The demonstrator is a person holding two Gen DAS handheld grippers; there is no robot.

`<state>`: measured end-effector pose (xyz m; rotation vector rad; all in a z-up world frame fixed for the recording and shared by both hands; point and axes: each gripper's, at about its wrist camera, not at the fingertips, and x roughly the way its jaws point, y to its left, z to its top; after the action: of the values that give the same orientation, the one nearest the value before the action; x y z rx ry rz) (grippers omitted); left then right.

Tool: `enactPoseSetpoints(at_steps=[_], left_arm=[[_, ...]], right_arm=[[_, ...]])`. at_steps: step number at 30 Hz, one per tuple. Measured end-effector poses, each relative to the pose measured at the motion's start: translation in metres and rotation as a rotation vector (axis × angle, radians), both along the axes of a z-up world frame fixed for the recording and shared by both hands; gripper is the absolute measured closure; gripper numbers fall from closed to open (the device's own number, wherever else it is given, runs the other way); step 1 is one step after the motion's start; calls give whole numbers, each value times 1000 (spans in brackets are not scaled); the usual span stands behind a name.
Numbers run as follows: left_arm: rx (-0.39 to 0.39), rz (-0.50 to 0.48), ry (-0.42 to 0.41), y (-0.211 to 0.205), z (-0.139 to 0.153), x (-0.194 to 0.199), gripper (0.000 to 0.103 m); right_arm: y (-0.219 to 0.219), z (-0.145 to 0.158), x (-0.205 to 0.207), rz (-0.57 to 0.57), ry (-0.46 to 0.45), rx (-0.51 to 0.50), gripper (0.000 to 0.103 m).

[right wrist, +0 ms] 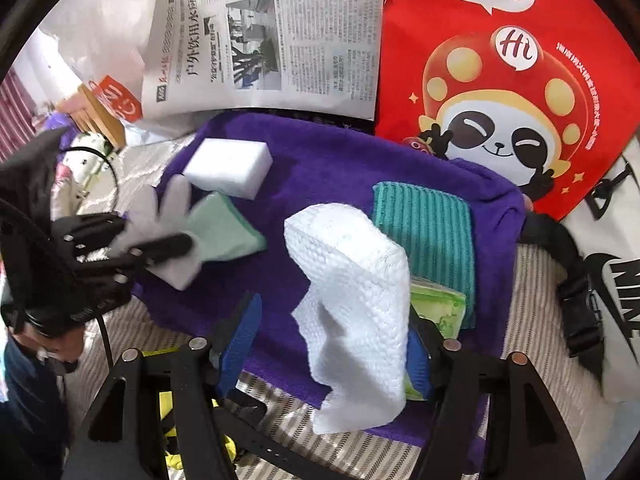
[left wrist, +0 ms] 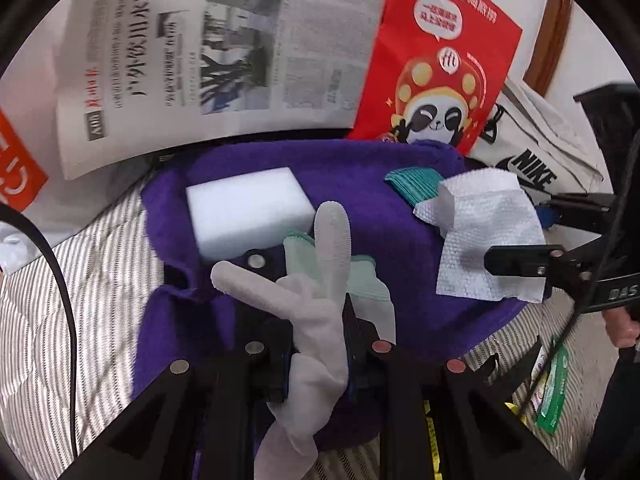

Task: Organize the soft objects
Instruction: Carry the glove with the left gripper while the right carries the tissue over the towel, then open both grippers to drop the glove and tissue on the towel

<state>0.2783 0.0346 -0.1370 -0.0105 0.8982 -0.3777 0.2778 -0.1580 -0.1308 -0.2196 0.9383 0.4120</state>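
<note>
A purple towel (left wrist: 360,184) (right wrist: 328,160) lies spread on a striped bed. On it lie a white sponge block (left wrist: 248,210) (right wrist: 230,166), a pale green cloth (left wrist: 364,280) (right wrist: 224,228), a teal ribbed cloth (left wrist: 416,184) (right wrist: 424,224) and a white embossed paper towel (left wrist: 484,236) (right wrist: 356,292). My left gripper (left wrist: 320,360) (right wrist: 160,248) is shut on a white glove (left wrist: 316,312) (right wrist: 160,204) above the pale green cloth. My right gripper (right wrist: 332,356) is open, and the paper towel drapes over its right finger. In the left wrist view one right finger (left wrist: 520,260) rests on the paper towel.
A newspaper (left wrist: 224,56) (right wrist: 272,40) and a red panda bag (left wrist: 440,64) (right wrist: 512,80) stand behind the towel. A white Nike bag (left wrist: 532,160) (right wrist: 616,280) lies at the right with a black strap (right wrist: 576,300). A green packet (right wrist: 436,312) lies under the paper towel.
</note>
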Motion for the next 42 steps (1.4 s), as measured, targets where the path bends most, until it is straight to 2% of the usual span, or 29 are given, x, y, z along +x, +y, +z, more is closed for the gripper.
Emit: enactPoseSetpoints(at_steps=[4,6,10,12,14,15,17,20,25,31,36,42], left_arm=[[34,0,5,-8,-4,4,83],[56,3,9,-12,-8,7,82],[72,1,20,-15,-12,7,78],[67,-1,25,-13,-11,6,69],[77,10,15,-9,-9,2,42],[86,18,13,-8,-9,2,39],[90,27,19,-5,-10,1,39],[91,44,32,0,-11,-2,39],[119,55,7,7,-2,-11,39],[117,61,-19,17,13,-23,39],[116,55,-30,21,22,-36,39],[41,32,-25,21,32,-69,38]], right_arm=[[4,-1,2,-7,-21,-2,37],[5,-2,6,-10,-15,46,37],[9,-12,14,-34,0,75,37],[14,-18,16,-19,17,40,37],[15,-14,13,-24,-15,0,37],[13,-9,10,-33,-41,0,35],[7,0,8,-43,-72,37,28],[-1,9,7,-59,-106,81,28],[-14,21,4,-73,-139,74,28],[-37,35,-9,-121,-165,55,30],[-62,29,-36,-182,-149,102,30],[-77,13,-81,-246,-119,121,30]])
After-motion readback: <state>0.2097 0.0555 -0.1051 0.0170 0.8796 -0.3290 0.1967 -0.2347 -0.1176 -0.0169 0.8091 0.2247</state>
